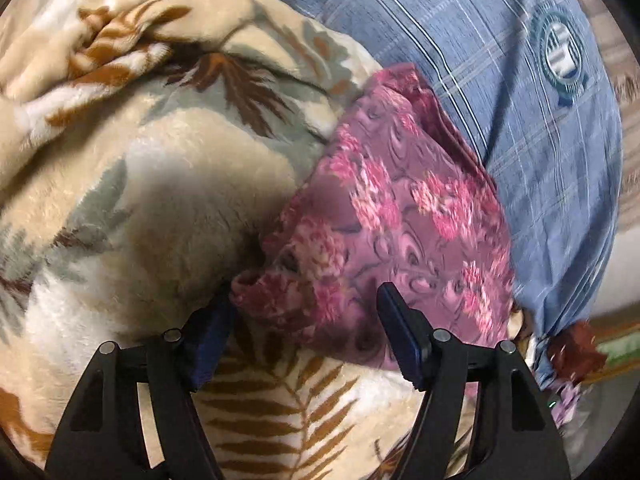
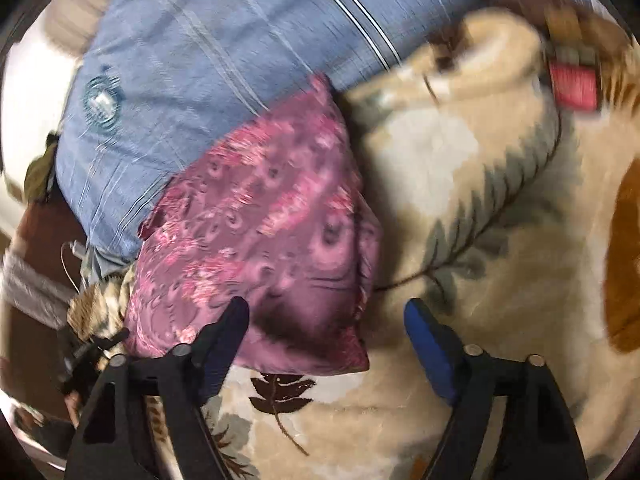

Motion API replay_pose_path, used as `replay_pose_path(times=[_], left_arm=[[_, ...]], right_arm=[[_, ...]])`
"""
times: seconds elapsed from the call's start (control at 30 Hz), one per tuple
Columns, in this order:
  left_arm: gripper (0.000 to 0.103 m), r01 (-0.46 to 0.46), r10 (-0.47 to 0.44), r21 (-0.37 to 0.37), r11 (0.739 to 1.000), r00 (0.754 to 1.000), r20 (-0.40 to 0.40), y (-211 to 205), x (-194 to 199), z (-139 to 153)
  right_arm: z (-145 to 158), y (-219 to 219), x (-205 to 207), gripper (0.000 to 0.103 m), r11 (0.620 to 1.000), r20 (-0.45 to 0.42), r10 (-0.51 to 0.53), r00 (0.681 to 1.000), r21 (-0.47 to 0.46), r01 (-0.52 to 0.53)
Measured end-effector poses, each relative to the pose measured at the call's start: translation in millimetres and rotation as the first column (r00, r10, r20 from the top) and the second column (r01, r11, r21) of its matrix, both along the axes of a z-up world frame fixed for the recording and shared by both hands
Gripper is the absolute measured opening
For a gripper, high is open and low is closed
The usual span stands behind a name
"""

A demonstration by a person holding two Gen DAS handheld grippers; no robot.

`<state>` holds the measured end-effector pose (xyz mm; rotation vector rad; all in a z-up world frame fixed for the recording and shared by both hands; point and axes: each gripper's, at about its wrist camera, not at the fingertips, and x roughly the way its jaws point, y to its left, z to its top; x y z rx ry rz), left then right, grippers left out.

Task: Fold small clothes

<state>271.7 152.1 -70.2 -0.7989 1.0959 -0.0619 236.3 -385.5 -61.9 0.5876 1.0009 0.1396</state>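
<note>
Both grippers are wide open over the pink cloth, ready for the next fold.

Your left gripper (image 1: 308, 312) has its fingers spread around the cloth's bunched corner, holding nothing. Your right gripper (image 2: 326, 320) is spread too, one finger over the pink cloth (image 2: 264, 232), one beside it. The cloth looks partly folded and lies on the leafy blanket (image 2: 480, 240), touching the blue pillow (image 2: 180, 60). Next, I think, you pinch an edge and fold it over. The pillow has a round badge (image 1: 560, 50), but its writing is too blurry to read.
</note>
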Motion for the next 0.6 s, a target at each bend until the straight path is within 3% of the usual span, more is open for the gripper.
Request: replay_pose_path(times=[0.03, 0.13, 0.17, 0.2, 0.23, 0.3, 0.37, 0.4, 0.43, 0.6], left_arm=[[0.070, 0.002, -0.002, 0.001, 1.000, 1.000, 0.004, -1.6, 0.1, 0.5], [0.060, 0.022, -0.022, -0.031, 0.999, 1.000, 0.016, -8.1, 1.1, -0.9], [0.060, 0.037, -0.037, -0.039, 0.999, 0.999, 0.020, -15.0, 3.9, -2.1], [0.060, 0.057, -0.057, -0.028, 0.998, 0.998, 0.020, -20.2, 6.0, -3.1], [0.060, 0.064, -0.063, -0.011, 0.998, 0.998, 0.016, -23.8, 9.0, -2.2], [0.060, 0.038, -0.038, 0.002, 0.999, 0.999, 0.025, -26.4, 12.6, -1.8], [0.023, 0.006, -0.006, 0.023, 1.000, 1.000, 0.024, -25.6, 16.7, -4.2], [0.016, 0.009, -0.010, 0.008, 1.000, 1.000, 0.021, -23.3, 17.4, -7.6], [0.013, 0.013, -0.012, -0.020, 1.000, 1.000, 0.020, -21.4, 18.5, -11.4], [0.008, 0.033, -0.024, -0.142, 0.989, 0.998, 0.063, -8.0, 3.2, 8.0]], right_arm=[[-4.7, -0.6, 1.0, 0.072, 1.000, -0.013, 0.006, 1.000, 0.023, -0.005], [-11.6, 5.3, 4.8, 0.063, 0.999, -0.029, 0.030, 0.999, -0.032, -0.031], [-10.7, 6.2, 4.3, 0.058, 0.999, -0.033, 0.024, 0.999, -0.035, -0.025], [-9.4, 7.5, 3.6, 0.044, 0.999, -0.032, 0.031, 0.999, -0.021, -0.032], [-8.7, 11.0, 3.5, 0.042, 0.998, -0.030, 0.059, 0.998, 0.003, -0.059], [-9.5, 20.2, 5.1, 0.042, 0.995, -0.035, 0.078, 0.996, -0.057, -0.080], [-15.9, 23.2, 9.0, 0.040, 0.995, -0.045, 0.069, 0.997, -0.067, -0.072], [-14.6, 24.3, 9.4, 0.032, 0.994, -0.038, 0.071, 0.997, -0.076, -0.074], [-13.3, 25.9, 9.7, 0.019, 0.993, -0.034, 0.078, 0.996, -0.088, -0.081], [-2.0, 17.1, 4.9, 0.010, 0.996, -0.009, 0.081, 0.997, -0.047, -0.081]])
